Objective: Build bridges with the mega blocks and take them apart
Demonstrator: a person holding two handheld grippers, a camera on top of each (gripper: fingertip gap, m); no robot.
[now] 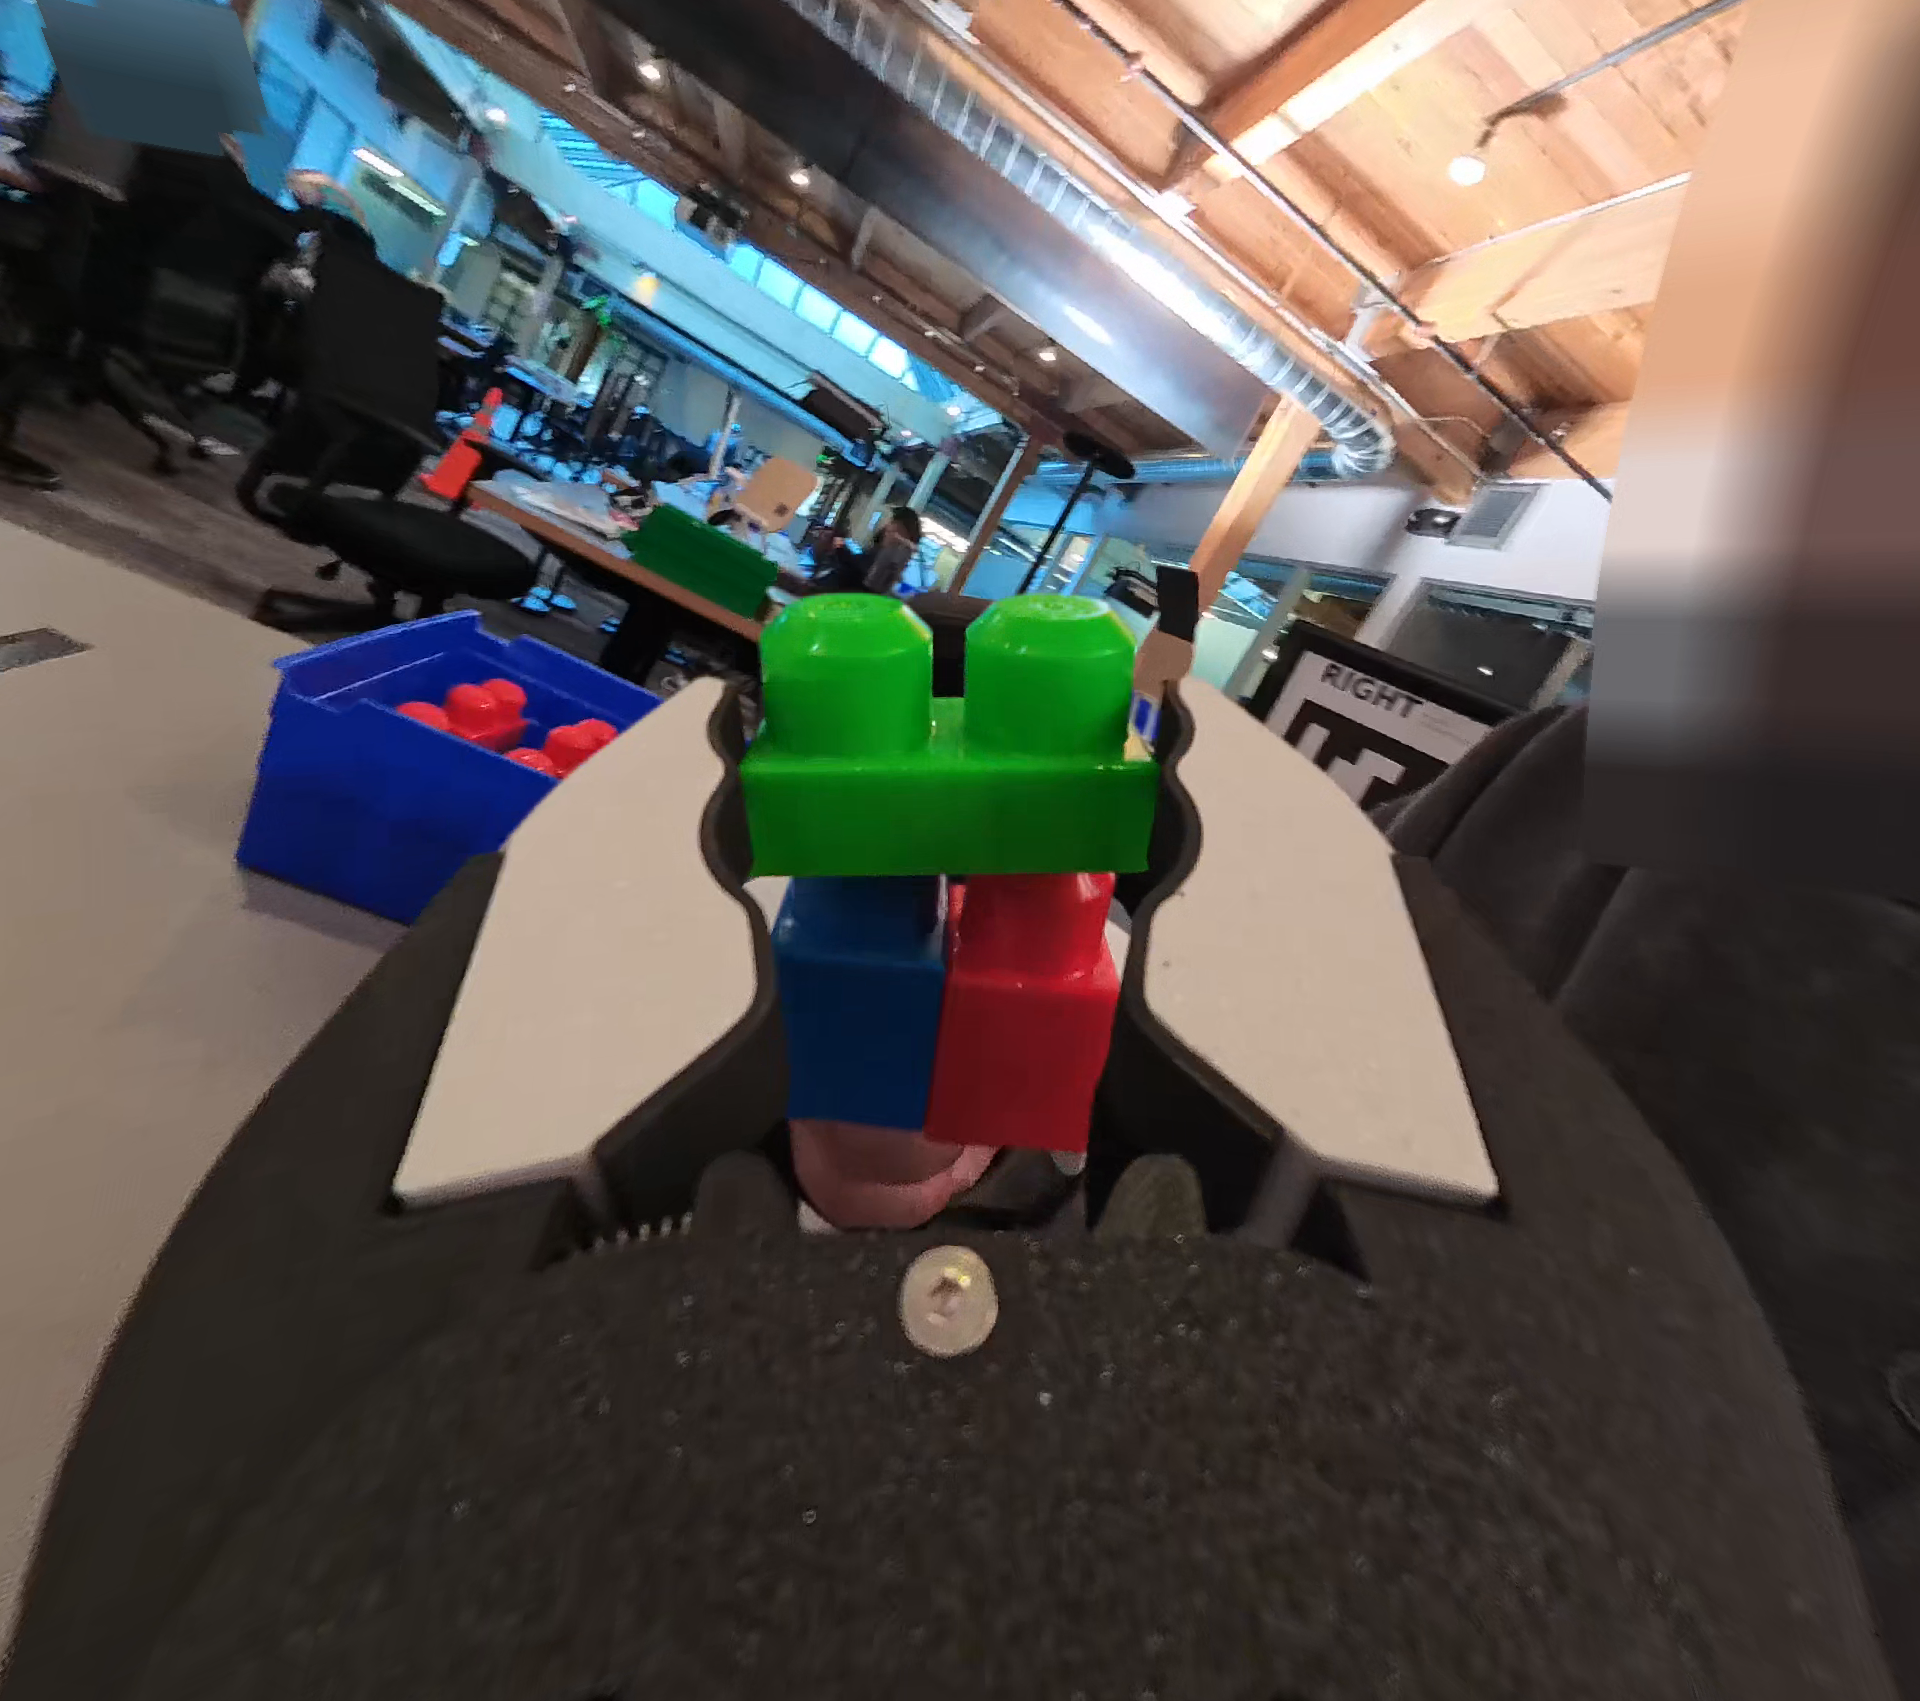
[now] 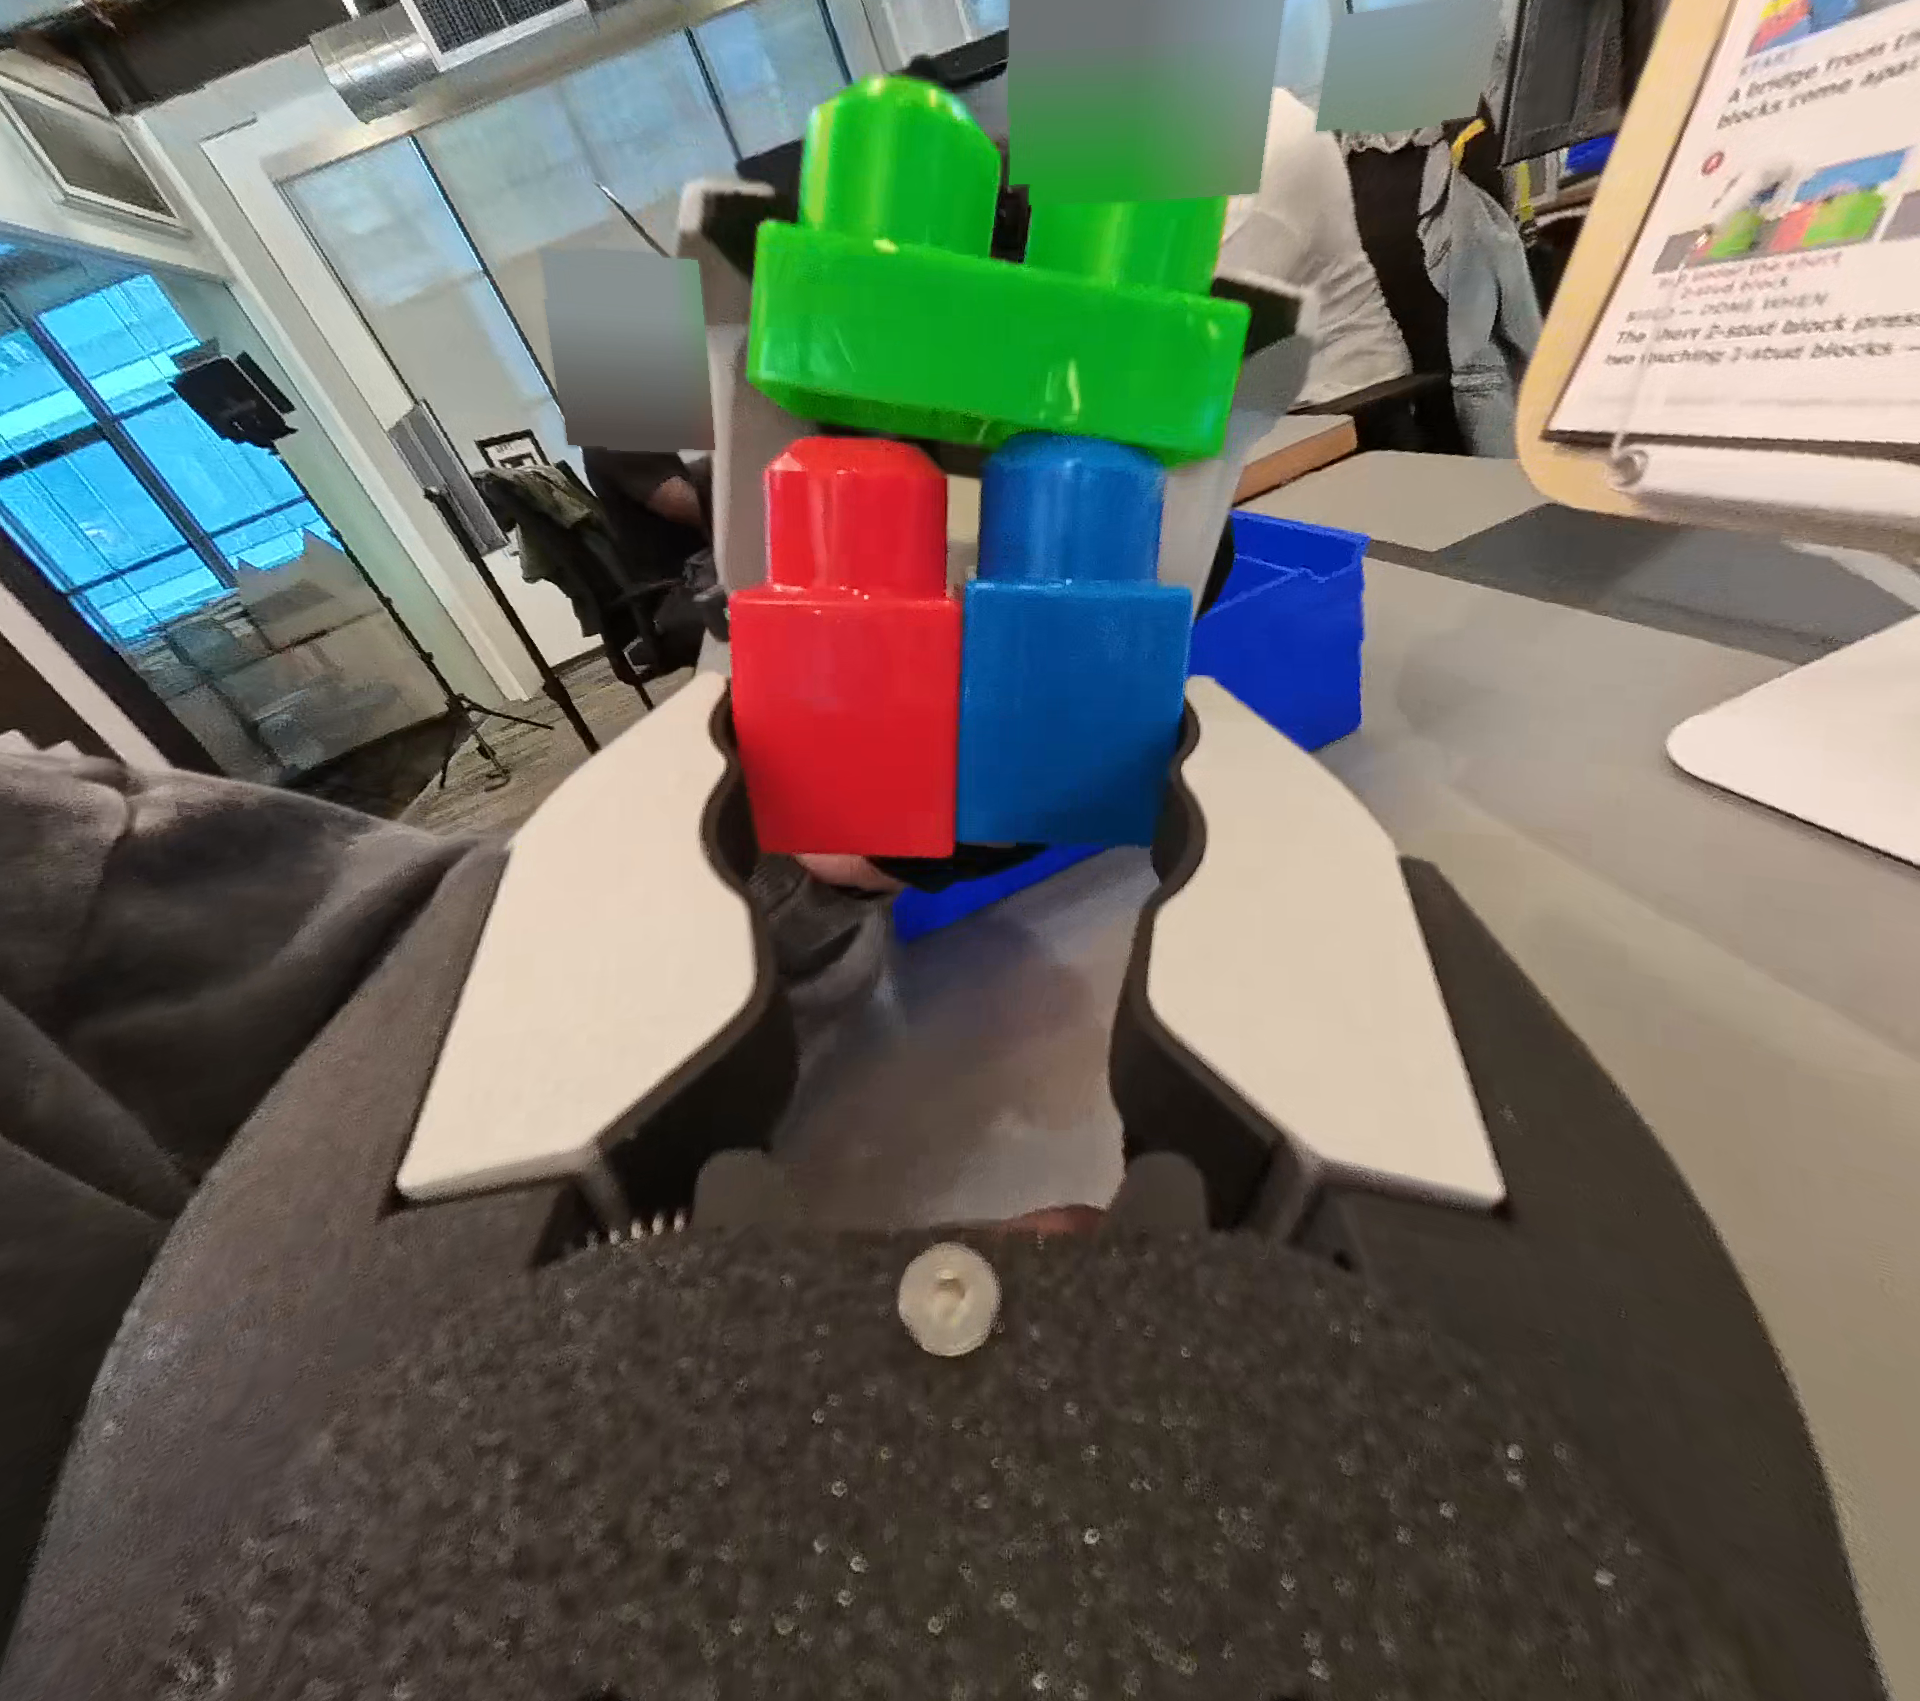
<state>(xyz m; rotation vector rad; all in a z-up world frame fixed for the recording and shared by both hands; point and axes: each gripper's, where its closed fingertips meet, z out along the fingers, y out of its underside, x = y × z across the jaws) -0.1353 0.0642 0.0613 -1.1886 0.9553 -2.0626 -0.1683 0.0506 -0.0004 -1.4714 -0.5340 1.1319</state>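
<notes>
we count three blocks mid-frame: one green block [image 1: 948, 804] atop one blue block [image 1: 860, 1007] and one red block [image 1: 1023, 1017]. left claw [image 1: 948, 810] pinches green; right claw [image 2: 956, 778] pinches red and blue. one blue bin [image 1: 416, 778] centre left, on counter [image 1: 135, 976].

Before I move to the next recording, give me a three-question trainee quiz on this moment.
1. True or false: the green block sits atop the red block and the blue block.
2. Which hand-held gripper clamps the green block: left hand-held gripper or right hand-held gripper?
3. What colour blocks lie in the blue bin?

Key: 1 true; 2 left; 3 red.
</notes>
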